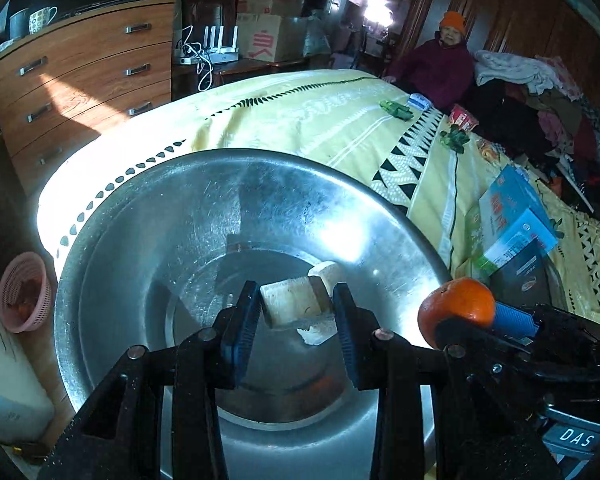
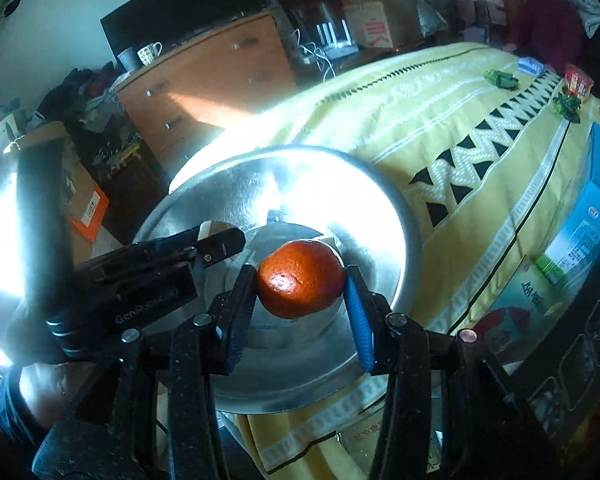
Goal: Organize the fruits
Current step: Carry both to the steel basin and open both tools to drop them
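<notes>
The right gripper (image 2: pixel 300 292) squeezes the orange (image 2: pixel 300 278) right above the bowl (image 2: pixel 380 216). The left gripper (image 1: pixel 296 312) pinches a pale chunk (image 1: pixel 290 304) there too.

**Black frames, blue pads**

Left gripper (image 1: pixel 296 316): matte black linkage arms; ribbed blue finger pads (image 1: pixel 242 332); copper-coloured rivets at the joints. Right gripper (image 2: pixel 300 292): same black arms; blue pads (image 2: pixel 358 320); round silver and copper pivot pins; faint "GenRobot" lettering on the neighbouring housing.

Wooden dresser (image 1: pixel 84 92) (mug (image 1: pixel 42 19) on top) beside yellow bedspread (image 1: pixel 300 120).
</notes>
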The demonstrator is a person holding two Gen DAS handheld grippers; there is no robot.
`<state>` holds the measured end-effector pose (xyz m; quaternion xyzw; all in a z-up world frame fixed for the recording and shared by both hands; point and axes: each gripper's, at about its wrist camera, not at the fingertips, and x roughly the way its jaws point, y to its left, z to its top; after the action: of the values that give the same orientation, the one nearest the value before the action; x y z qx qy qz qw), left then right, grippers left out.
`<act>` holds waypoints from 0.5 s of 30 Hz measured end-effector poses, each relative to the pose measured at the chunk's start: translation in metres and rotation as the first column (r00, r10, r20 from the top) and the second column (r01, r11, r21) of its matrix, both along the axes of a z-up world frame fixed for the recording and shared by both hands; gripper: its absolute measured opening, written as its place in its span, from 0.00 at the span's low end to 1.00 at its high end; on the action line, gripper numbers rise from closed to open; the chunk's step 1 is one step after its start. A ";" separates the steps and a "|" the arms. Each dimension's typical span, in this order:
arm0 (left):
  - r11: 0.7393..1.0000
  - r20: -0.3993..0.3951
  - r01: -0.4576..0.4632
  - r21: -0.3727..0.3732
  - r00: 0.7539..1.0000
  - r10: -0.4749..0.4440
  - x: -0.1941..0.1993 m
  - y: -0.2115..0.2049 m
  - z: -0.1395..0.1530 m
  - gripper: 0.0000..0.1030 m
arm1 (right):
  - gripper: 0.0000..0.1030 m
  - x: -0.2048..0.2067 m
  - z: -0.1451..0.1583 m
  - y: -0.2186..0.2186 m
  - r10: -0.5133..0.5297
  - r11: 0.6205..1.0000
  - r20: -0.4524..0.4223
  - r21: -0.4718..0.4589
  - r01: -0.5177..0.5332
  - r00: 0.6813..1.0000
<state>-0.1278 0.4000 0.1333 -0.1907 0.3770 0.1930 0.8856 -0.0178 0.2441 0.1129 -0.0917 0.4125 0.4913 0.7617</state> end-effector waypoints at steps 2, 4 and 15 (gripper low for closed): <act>1.000 -0.012 0.003 0.002 1.000 -0.003 0.000 0.000 -0.001 0.46 | 0.44 0.001 -0.007 0.001 -0.003 1.000 -0.004 -0.020 0.003 1.000; 1.000 -0.013 -0.008 0.010 1.000 0.009 -0.002 0.001 0.003 0.63 | 0.45 0.002 -0.005 0.009 -0.009 0.999 0.005 -0.041 0.009 1.000; 0.982 0.052 -0.019 0.187 0.999 0.010 -0.005 -0.043 0.053 0.76 | 0.73 -0.037 0.070 -0.061 -0.130 0.989 0.221 0.104 0.110 0.967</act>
<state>-0.1325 0.3570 0.1863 -0.1142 0.3329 0.2292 0.9075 -0.0544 0.1830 0.1833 -0.0874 0.3049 0.4486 0.8355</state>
